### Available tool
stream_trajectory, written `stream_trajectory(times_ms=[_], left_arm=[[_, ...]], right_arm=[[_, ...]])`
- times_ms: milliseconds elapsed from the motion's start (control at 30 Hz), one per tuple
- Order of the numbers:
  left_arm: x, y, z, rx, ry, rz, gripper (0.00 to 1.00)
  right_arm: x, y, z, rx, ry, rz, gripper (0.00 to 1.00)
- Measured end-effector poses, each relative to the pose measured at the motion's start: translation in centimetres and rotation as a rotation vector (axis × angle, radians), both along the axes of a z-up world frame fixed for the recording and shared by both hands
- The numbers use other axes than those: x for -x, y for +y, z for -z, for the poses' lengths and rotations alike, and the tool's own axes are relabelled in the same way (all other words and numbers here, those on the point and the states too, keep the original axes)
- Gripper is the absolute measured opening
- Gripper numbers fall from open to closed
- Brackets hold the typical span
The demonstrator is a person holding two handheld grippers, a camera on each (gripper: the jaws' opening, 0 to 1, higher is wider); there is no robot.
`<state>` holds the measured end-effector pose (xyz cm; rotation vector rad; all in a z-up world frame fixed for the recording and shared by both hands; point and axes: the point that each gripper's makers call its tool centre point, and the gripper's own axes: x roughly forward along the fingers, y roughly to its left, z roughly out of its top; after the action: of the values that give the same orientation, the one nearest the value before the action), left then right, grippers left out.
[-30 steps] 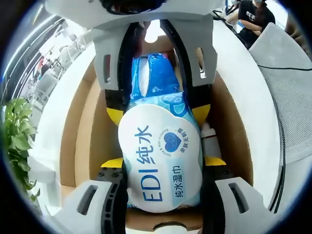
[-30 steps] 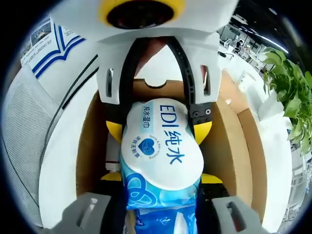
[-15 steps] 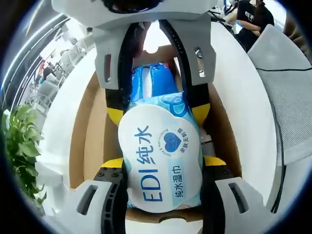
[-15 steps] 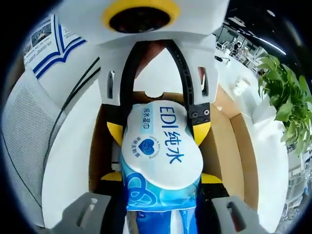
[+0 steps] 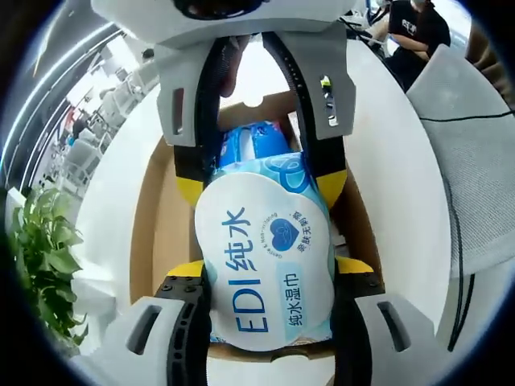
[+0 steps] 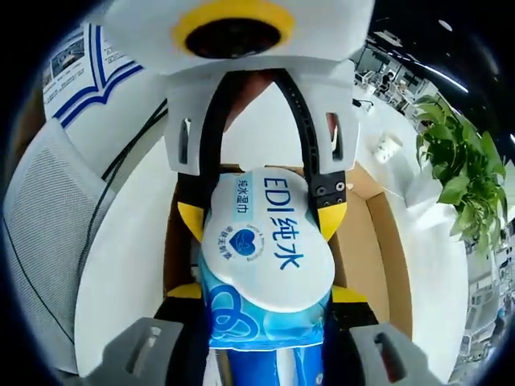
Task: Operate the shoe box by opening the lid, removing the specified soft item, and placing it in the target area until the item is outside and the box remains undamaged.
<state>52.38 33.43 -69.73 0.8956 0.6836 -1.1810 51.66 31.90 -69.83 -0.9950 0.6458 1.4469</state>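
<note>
White desk (image 5: 402,161) carries the open shoe box (image 5: 149,233), lid off. Wet-wipes pack (image 5: 265,257) hangs above the box, clear of its walls, prob. so the cardboard isn't dragged. Left gripper (image 5: 265,269) and right gripper (image 6: 265,269) each clamp one end, pack spanning between them.

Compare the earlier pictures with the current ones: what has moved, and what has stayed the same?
The wet wipes pack has gone up, away from the open cardboard box, which looks smaller beneath it in both views, with more white table around it. Unchanged: the left gripper and right gripper each grip one end of the pack, which keeps its shape.
</note>
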Motion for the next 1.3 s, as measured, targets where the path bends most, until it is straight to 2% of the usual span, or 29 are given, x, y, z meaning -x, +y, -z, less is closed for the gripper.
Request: stream_trajectory(times_ms=[233, 600, 1233, 1300], left_arm=[[-0.1, -1.4, -1.0, -0.001, -0.013, 0.024, 0.59], [-0.3, -5.7, -2.6, -0.005, -0.032, 0.093, 0.59], [0.9, -13.0, -4.1, 0.000, -0.053, 0.209, 0.59], [1.0, -13.8, -4.2, -0.001, -0.054, 0.222, 0.59]], right_arm=[[-0.1, -1.4, -1.1, -0.006, -0.009, 0.025, 0.53], [-0.3, -5.6, -2.8, -0.018, -0.028, 0.099, 0.52], [0.6, -13.0, -4.1, -0.011, -0.045, 0.207, 0.52], [0.2, -14.0, -3.9, -0.012, -0.045, 0.226, 0.52]])
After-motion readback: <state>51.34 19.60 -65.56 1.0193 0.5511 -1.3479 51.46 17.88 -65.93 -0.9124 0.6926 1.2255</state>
